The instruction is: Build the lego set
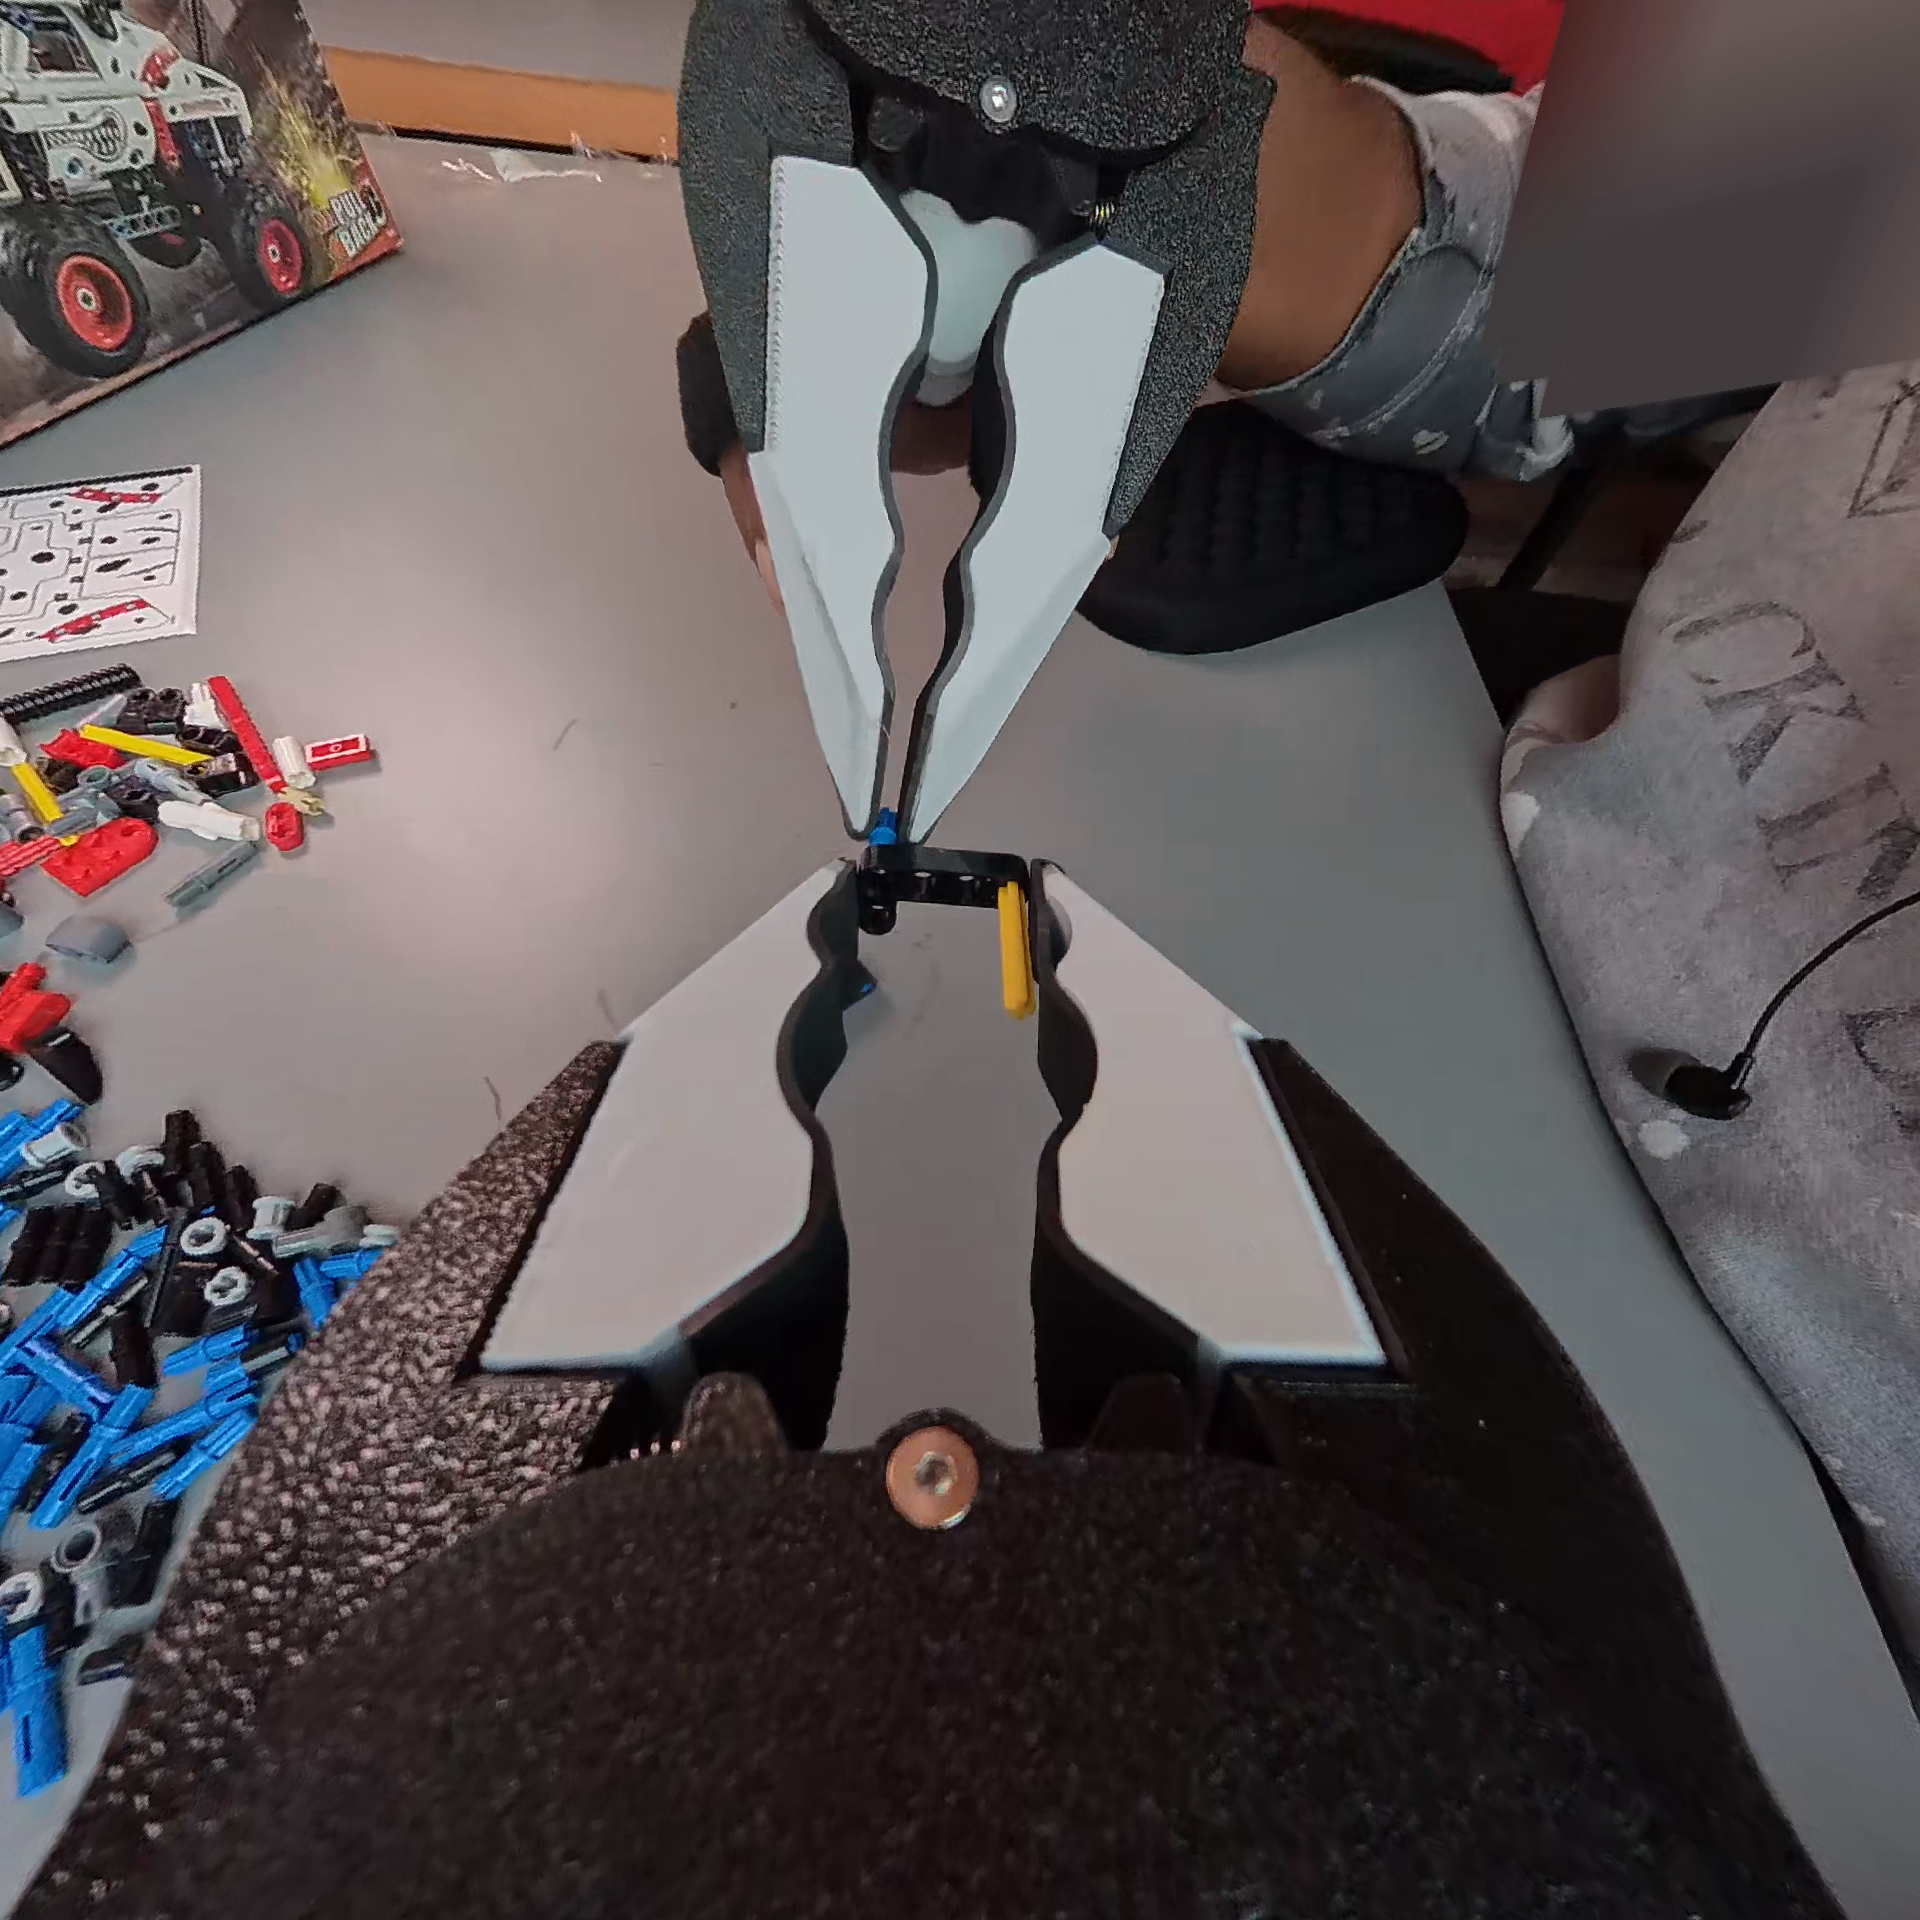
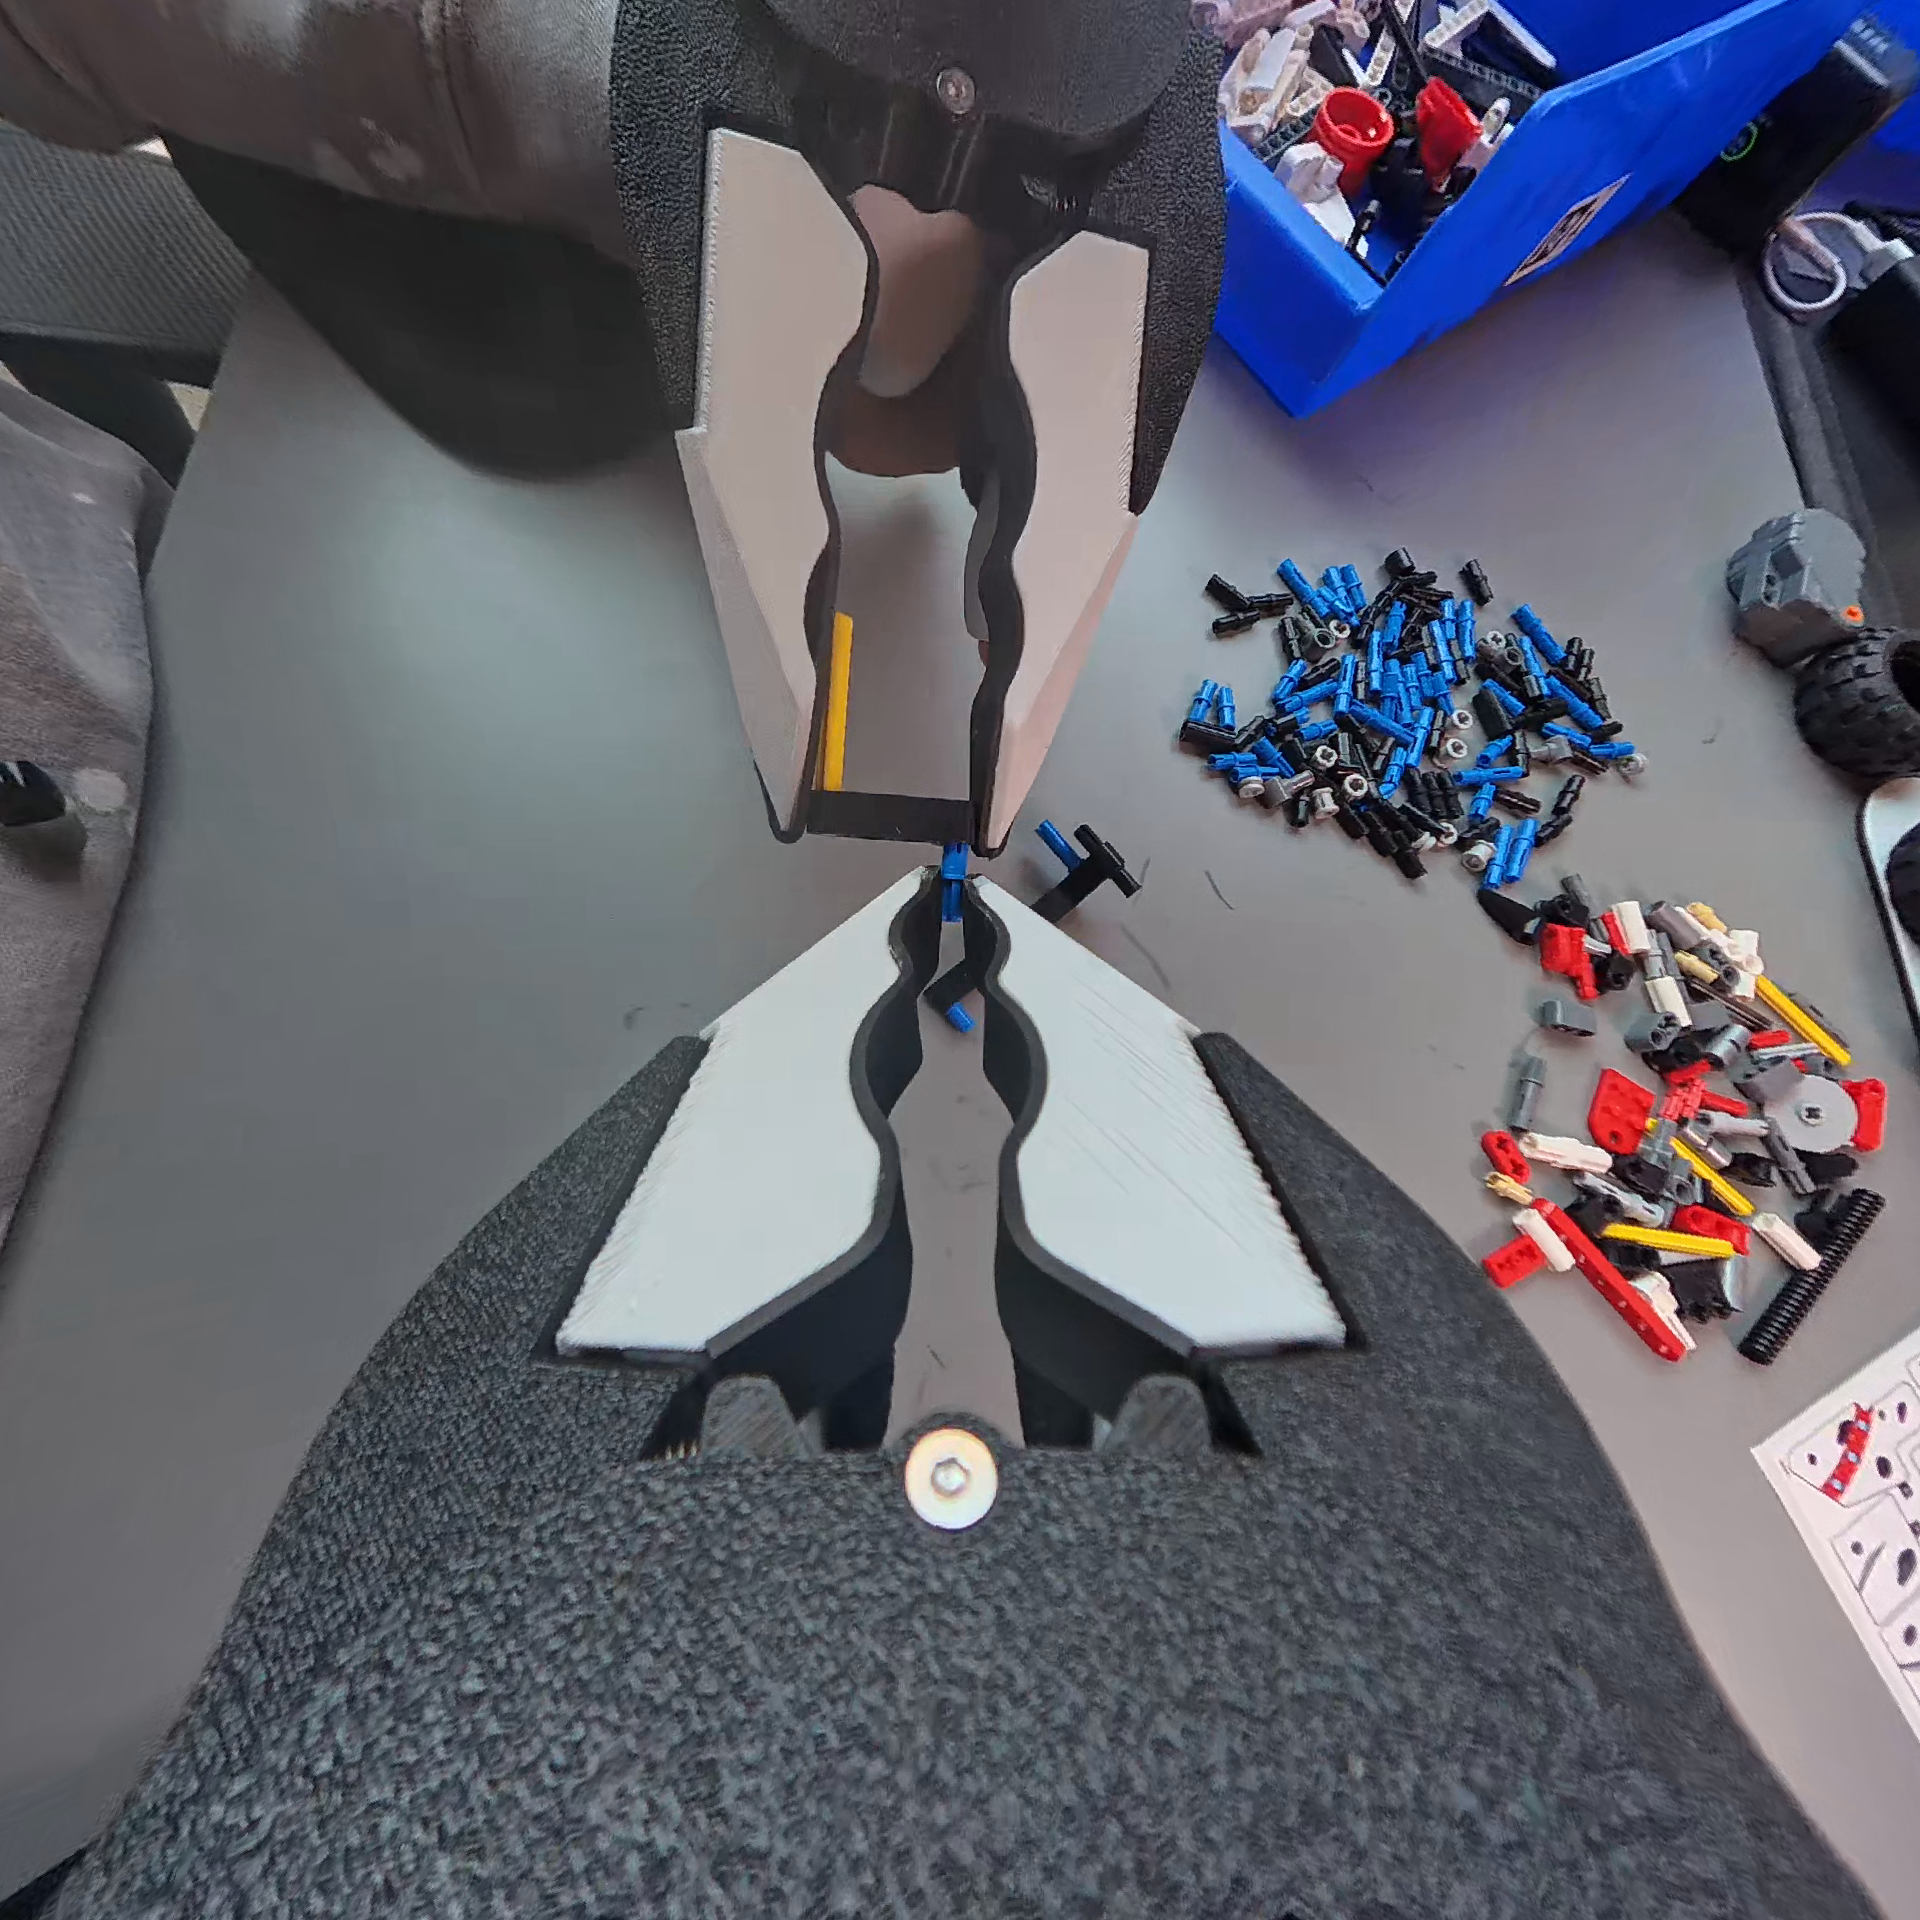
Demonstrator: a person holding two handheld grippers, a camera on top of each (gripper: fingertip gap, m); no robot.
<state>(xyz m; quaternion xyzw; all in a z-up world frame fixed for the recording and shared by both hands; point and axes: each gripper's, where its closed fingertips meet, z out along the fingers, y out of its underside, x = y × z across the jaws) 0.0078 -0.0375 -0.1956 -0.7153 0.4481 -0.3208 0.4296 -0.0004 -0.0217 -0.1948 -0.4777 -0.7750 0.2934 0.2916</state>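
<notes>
Right hand-held gripper [image 2: 953, 902] pinching blue pin [image 2: 952, 883], black beam [image 2: 889, 816] opposite

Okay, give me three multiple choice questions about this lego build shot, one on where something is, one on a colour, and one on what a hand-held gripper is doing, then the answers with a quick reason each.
1. Where does the yellow axle sit?
A. In the blue bin
B. Beside the inner edge of a finger of the left hand-held gripper, under the black beam
C. On the sticker sheet

2. What colour is the pin that the right hand-held gripper pinches?
A. Blue
B. Red
C. White

3. What state is the left hand-held gripper in?
A. Wide open, empty
B. Shut on the black beam
C. Lying on the table

Answers:
1 B: the left wrist view shows the axle hanging from the beam along the finger.
2 A: a blue pin shows between the tips in both views.
3 B: its fingertips press against both ends of the beam.
</notes>
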